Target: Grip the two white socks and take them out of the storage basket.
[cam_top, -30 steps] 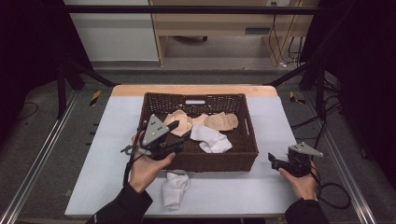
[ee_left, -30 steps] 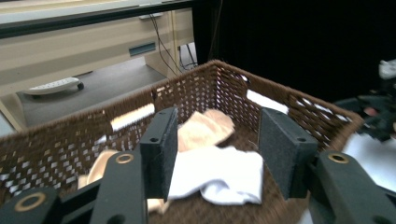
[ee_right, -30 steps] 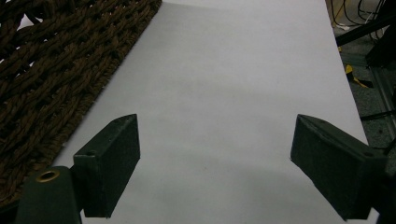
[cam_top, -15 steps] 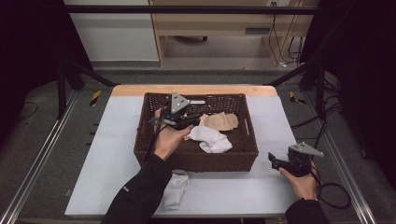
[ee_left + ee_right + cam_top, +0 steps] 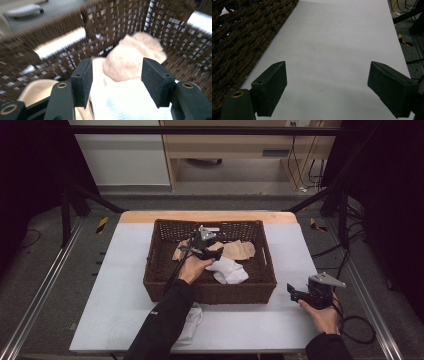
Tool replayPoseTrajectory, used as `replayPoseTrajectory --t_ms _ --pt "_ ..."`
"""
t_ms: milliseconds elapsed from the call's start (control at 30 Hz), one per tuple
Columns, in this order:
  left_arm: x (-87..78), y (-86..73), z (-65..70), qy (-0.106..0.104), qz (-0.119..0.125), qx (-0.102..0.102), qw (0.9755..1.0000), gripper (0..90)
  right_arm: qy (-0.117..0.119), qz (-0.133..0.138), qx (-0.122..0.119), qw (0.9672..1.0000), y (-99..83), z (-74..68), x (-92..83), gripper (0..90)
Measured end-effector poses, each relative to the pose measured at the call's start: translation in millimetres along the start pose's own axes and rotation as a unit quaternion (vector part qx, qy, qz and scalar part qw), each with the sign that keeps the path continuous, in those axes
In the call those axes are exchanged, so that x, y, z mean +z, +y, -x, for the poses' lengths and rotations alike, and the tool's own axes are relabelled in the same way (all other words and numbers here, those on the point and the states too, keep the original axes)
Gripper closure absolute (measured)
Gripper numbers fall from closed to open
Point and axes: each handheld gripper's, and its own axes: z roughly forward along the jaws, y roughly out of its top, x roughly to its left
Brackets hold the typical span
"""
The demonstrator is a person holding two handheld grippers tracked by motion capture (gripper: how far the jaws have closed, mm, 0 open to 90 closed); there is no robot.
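Left gripper [image 5: 116,82] is released, jaws wide, over the beige sock [image 5: 130,60] inside the basket [image 5: 210,292]. Risk: closing also catches the white sock [image 5: 127,100] beneath. Right gripper [image 5: 327,87] is released beside the basket.

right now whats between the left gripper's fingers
In the left gripper view, a beige sock and a white sock lie between the open left gripper fingers, unpinched.

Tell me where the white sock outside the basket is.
In the high view, the white sock lies on the table just in front of the basket, at its left, beside the person's left sleeve.
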Motion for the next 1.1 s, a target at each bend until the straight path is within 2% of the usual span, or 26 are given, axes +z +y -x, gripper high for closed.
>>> replayPoseTrajectory --t_ms 67,133,267,333,400,500,600,667,767,900,967,1000,1067,1100 --pt "5.8 -3.6 0.9 -0.010 -0.020 -0.002 0.9997 42.5 0.000 -0.001 0.000 1.0000 0.1 0.0 0.3 15.9" --pt "5.3 -3.4 0.0 -0.003 -0.018 -0.008 0.9998 42.2 0.000 -0.002 0.000 1.0000 0.0 -0.2 0.8 15.9" --pt "10.6 -6.8 -1.2 0.002 -0.048 -0.003 0.9988 42.3 -0.001 -0.003 -0.001 1.0000 0.0 -0.4 1.3 15.8" --pt "12.8 -7.2 -0.8 0.005 -0.055 0.000 0.9985 42.2 -0.002 -0.003 -0.002 1.0000 -0.1 -0.1 1.2 15.7" --pt "15.9 -8.4 0.6 0.006 -0.073 0.007 0.9973 42.1 -0.002 -0.004 0.000 1.0000 -0.1 -0.4 1.4 15.7" --pt "20.8 -11.2 2.1 -0.007 -0.096 0.006 0.9953 39.7 -0.002 -0.005 -0.001 1.0000 -0.2 -0.7 1.7 15.5" --pt "24.1 -12.9 1.7 -0.007 -0.115 0.010 0.9933 40.9 -0.001 -0.006 -0.004 1.0000 -0.4 -0.6 1.8 15.5" --pt "25.7 -13.6 1.0 -0.005 -0.132 0.013 0.9912 47.0 -0.002 -0.005 -0.002 1.0000 -0.4 -0.4 2.3 15.5" --pt "28.1 -16.0 -1.8 -0.003 -0.152 0.006 0.9883 57.7 -0.001 -0.006 -0.001 1.0000 -0.3 -0.7 2.1 15.5" --pt "29.3 -17.4 -1.2 -0.029 -0.173 0.010 0.9844 75.5 -0.002 -0.005 -0.002 1.0000 -0.3 -0.4 1.8 15.7" --pt "28.2 -17.3 -0.9 -0.034 -0.183 0.012 0.9824 84.3 -0.001 -0.003 -0.002 1.0000 -0.2 -0.1 1.2 15.8" --pt "27.0 -16.6 -1.3 -0.036 -0.185 0.009 0.9820 88.0 0.000 -0.003 -0.001 1.0000 -0.2 -0.2 0.7 15.9" --pt "24.2 -14.5 -2.0 -0.040 -0.173 0.002 0.9842 89.5 -0.001 -0.002 -0.001 1.0000 -0.2 0.3 0.4 15.9" --pt "22.6 -13.1 -1.9 -0.037 -0.162 0.003 0.9860 89.6 -0.001 -0.001 -0.002 1.0000 -0.2 0.7 0.4 16.0"
